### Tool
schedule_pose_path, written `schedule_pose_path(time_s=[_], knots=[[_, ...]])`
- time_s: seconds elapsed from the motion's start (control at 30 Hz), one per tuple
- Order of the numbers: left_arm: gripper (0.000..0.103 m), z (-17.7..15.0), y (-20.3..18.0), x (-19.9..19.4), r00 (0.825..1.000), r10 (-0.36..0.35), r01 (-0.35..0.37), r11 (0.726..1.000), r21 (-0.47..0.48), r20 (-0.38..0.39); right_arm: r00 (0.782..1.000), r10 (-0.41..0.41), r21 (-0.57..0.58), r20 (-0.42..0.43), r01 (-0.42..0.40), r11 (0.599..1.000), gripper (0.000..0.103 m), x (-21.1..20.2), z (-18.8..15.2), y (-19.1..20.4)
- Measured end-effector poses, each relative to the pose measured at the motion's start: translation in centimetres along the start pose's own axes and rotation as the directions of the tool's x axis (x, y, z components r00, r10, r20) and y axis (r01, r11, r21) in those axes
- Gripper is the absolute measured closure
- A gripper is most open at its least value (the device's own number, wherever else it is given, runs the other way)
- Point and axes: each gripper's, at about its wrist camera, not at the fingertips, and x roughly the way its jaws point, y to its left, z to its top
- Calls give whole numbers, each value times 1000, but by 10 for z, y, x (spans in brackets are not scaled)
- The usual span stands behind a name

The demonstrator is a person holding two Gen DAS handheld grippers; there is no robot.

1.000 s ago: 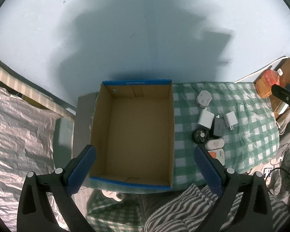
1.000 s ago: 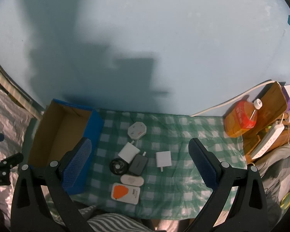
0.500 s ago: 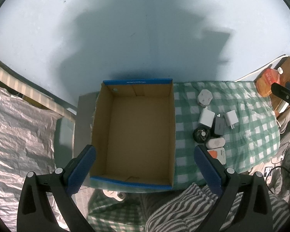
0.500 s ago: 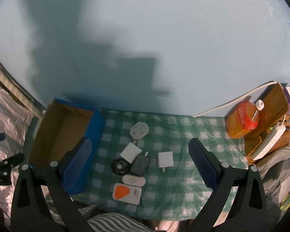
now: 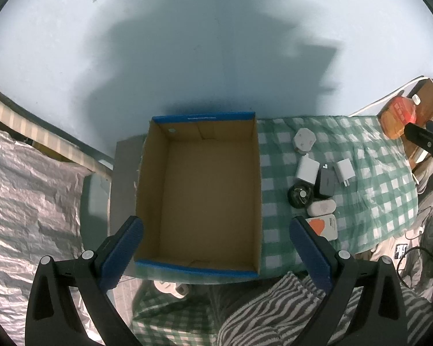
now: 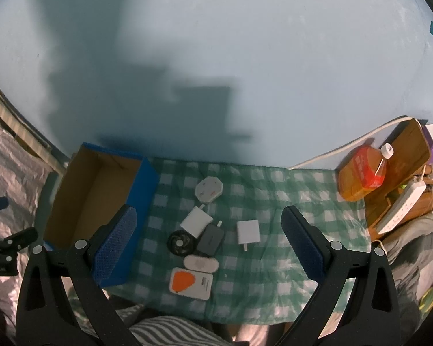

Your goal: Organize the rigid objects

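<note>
Chargers [image 6: 247, 231] lie beside the cardboard box [image 5: 199, 132], its near corner hidden; both jaws gape, holding nothing.

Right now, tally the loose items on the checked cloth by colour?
White: 4 – round plug, charger by the fan, lone charger, oval case
Black/dark grey: 2 – round fan, grey adapter
White and orange: 1 – flat pack
Total: 7
</note>
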Motion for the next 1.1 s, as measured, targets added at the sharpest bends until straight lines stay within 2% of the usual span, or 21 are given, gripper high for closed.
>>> schedule_pose_path(time_s=[1.1], knots=[[1, -12, 1, -4, 1000, 1, -1, 1000, 2, -7, 1000, 5, -3, -18, -5, 1000, 4, 6, 0, -5]])
